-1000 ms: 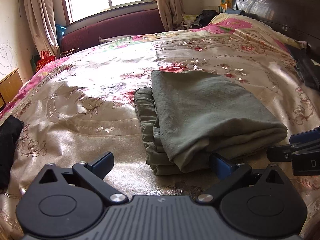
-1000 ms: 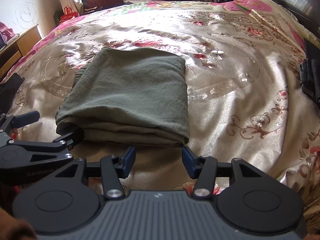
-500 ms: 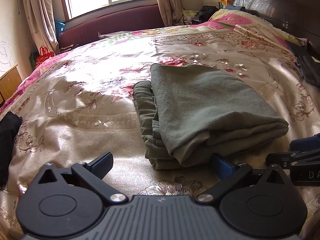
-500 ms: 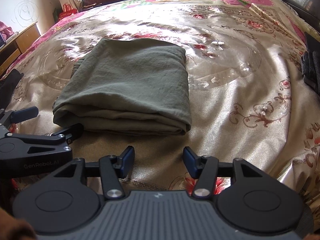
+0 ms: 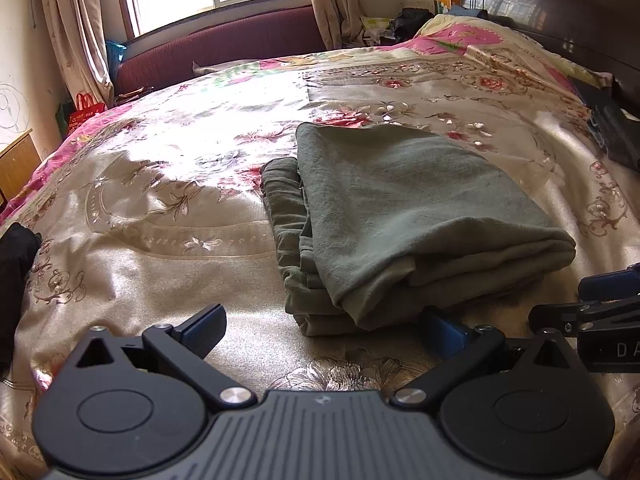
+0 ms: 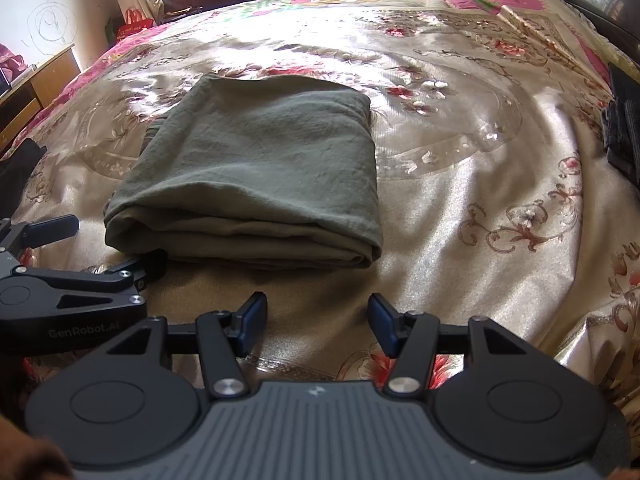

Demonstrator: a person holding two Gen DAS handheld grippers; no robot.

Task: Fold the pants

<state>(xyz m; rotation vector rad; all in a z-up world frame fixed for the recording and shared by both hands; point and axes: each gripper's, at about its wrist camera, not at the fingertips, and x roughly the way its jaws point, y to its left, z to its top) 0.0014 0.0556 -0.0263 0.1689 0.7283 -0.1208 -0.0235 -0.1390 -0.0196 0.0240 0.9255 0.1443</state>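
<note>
The grey-green pants (image 5: 404, 216) lie folded in a thick rectangular stack on the floral bedspread (image 5: 160, 240); they also show in the right wrist view (image 6: 260, 172). My left gripper (image 5: 324, 326) is open and empty, just short of the stack's near left corner. My right gripper (image 6: 318, 322) is open and empty, a little in front of the stack's near right edge. Each gripper shows at the edge of the other's view, the right one (image 5: 600, 308) and the left one (image 6: 92, 248).
A dark garment (image 5: 14, 280) lies at the bed's left edge. Dark items (image 6: 624, 128) lie at the bed's right edge by the headboard (image 5: 560, 12). A maroon bench (image 5: 224, 48) stands under the window. A wooden cabinet (image 6: 36, 92) stands left.
Both grippers have drawn back slightly from the folded pants and stay open. The pants have not moved.
</note>
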